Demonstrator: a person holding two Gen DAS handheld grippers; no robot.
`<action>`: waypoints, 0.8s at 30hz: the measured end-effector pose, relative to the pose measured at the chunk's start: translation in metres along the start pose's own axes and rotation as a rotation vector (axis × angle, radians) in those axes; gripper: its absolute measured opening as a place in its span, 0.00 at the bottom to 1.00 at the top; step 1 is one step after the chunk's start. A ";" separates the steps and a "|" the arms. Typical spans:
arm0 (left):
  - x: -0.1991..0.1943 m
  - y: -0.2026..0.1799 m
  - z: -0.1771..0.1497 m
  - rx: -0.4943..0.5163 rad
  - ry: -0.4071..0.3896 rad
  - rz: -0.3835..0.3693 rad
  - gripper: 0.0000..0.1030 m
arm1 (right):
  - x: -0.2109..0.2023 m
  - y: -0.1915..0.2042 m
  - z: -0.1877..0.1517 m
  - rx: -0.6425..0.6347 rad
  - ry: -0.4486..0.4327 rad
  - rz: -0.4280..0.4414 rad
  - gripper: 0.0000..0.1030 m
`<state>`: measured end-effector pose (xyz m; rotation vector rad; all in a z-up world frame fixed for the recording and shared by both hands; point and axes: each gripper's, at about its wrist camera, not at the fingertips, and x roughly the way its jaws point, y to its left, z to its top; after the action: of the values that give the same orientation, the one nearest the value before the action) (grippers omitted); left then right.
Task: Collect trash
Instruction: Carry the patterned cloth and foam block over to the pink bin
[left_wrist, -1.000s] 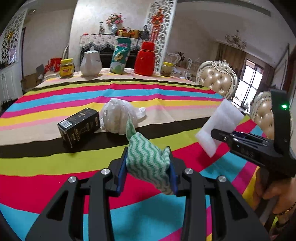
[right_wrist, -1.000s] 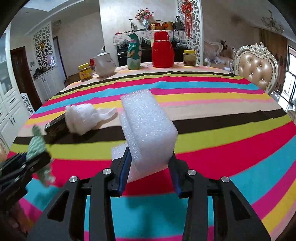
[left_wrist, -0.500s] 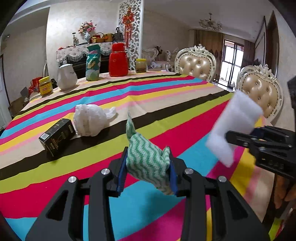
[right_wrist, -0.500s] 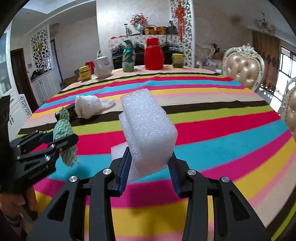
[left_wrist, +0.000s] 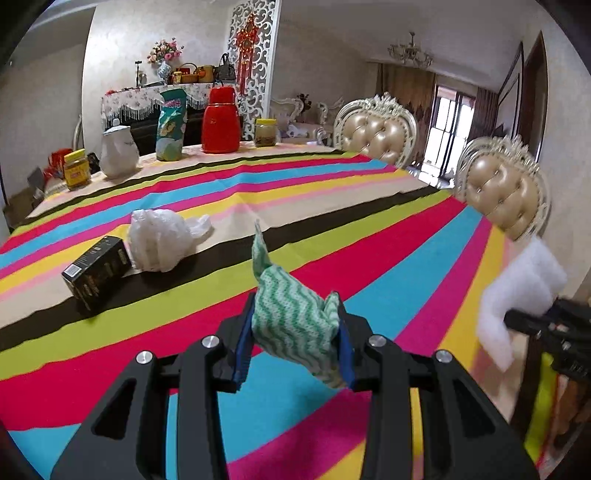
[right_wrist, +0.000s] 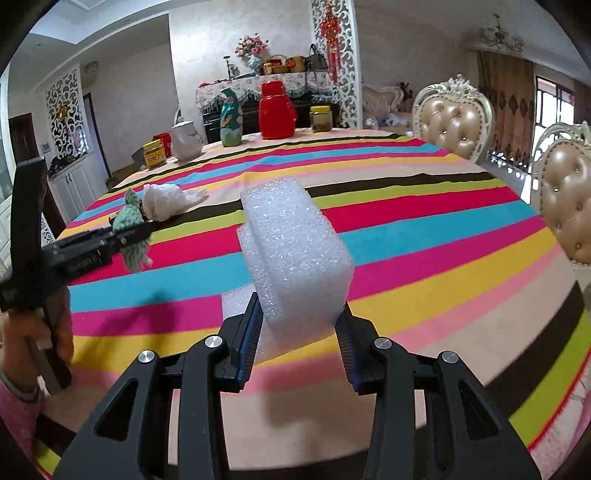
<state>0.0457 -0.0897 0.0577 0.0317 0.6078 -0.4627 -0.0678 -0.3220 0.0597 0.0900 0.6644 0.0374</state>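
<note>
foam block (right_wrist: 295, 254) in right claw (right_wrist: 299, 332), crumpled bag (left_wrist: 162, 238) beside black box (left_wrist: 96, 266)

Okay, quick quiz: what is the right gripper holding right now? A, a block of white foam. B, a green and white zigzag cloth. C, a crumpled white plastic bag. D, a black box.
A: the right gripper is shut on the white foam block, while the zigzag cloth sits in the left gripper.

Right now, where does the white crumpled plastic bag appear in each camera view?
Left wrist view: white crumpled plastic bag lies left of centre on the table, beside the black box.
Right wrist view: it lies upper left, behind the green cloth.
Shared landmark: red thermos.
</note>
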 end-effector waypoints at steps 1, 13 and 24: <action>-0.002 -0.004 0.001 0.003 -0.005 -0.003 0.36 | -0.004 -0.004 -0.002 0.006 -0.003 -0.002 0.37; -0.014 -0.115 -0.014 0.229 0.005 -0.123 0.36 | -0.050 -0.057 -0.024 0.052 -0.054 -0.049 0.37; -0.017 -0.197 -0.027 0.259 -0.002 -0.243 0.36 | -0.089 -0.097 -0.043 0.078 -0.089 -0.128 0.37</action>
<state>-0.0656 -0.2547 0.0657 0.2055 0.5488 -0.7756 -0.1635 -0.4214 0.0715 0.1230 0.5817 -0.1153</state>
